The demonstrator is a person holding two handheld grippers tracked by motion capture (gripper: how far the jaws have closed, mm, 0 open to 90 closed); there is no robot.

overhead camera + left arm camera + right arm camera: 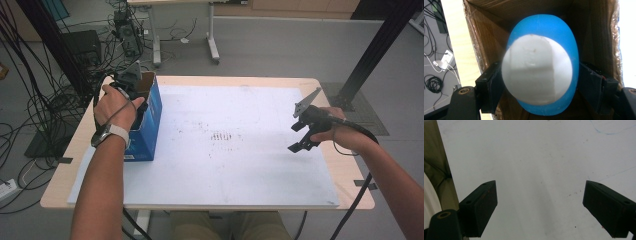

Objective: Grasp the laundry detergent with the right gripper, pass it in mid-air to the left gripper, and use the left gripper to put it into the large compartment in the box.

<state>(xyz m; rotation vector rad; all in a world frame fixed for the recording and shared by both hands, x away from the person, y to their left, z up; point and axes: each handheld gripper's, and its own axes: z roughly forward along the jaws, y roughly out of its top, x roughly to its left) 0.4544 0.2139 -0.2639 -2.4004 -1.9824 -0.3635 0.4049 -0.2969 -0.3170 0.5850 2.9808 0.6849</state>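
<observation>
Pale wooden table (60, 185) under a white sheet (240, 150), blue-sided carton (150, 131) at left

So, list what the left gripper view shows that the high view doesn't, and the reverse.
Left gripper view: the cardboard box has a brown inside, and a blue-and-white rounded object sits between the left tongs. High view: the right tongs hover over the white sheet, and both forearms come in. Shared: the left tongs reach into the box at the table's left edge.

Cardboard walls of the box (486, 37) hem my left gripper (131, 80) on both sides, the blue-and-white ball (540, 70) blocking ahead. Below my right gripper (540, 207), white mat (536, 157) lies open.
</observation>
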